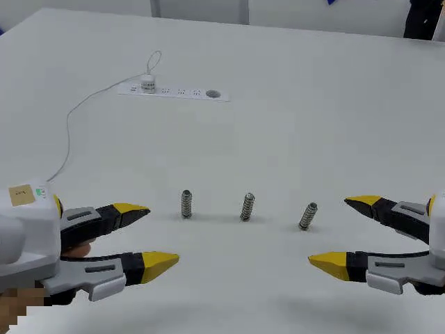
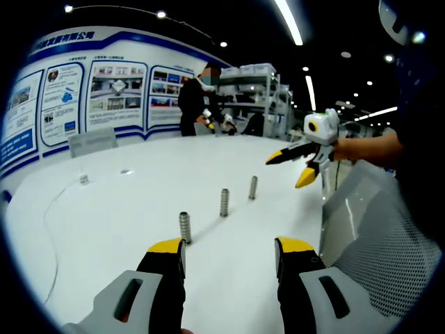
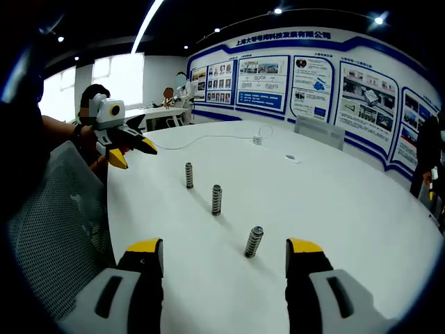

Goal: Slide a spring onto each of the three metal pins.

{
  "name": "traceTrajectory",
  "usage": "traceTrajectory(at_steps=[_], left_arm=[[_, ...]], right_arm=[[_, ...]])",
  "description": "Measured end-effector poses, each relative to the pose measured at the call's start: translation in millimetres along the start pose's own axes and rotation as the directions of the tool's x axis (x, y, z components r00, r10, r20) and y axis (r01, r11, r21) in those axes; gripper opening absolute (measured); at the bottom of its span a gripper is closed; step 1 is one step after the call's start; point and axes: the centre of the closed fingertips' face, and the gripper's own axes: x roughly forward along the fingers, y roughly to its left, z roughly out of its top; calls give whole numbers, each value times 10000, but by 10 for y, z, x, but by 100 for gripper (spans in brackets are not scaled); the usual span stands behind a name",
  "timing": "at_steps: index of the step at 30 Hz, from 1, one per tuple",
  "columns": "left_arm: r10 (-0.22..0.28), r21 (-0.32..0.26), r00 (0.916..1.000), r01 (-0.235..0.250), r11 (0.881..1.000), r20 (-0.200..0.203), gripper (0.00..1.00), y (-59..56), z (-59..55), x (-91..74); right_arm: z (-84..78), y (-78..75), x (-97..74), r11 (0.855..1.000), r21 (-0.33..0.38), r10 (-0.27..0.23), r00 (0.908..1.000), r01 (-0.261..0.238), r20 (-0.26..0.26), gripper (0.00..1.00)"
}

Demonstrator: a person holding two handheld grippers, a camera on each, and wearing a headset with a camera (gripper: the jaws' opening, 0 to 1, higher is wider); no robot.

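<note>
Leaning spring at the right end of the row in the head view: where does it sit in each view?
Head view: leaning spring, right end of the row, lower right of centre.
Left gripper view: farthest of the three, just right of centre.
Right gripper view: nearest of the three, low centre.
Shared landmark: middle spring, its neighbour in every view.

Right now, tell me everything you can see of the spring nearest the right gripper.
The spring is a short coil of grey, shiny metal with a flat-looking top. It stands on the white table, tilted rather than upright, at the end of the row of three. It lies just ahead of the right gripper, whose jaws are open and apart from it. Only the table touches it.
</note>
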Motion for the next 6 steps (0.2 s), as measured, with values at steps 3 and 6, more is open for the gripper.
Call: traceTrajectory(at_steps=[3,6], left_arm=[[-9,-16,10000,9,10000,-40,53,-10,-15,6],[-13,-53,10000,13,10000,-71,53,-18,-29,10]], right_arm=[[-42,-8,-12,9999,99,-68,10000,68,-46,73],[-68,-11,-27,9998,192,-100,9999,100,-39,73]])
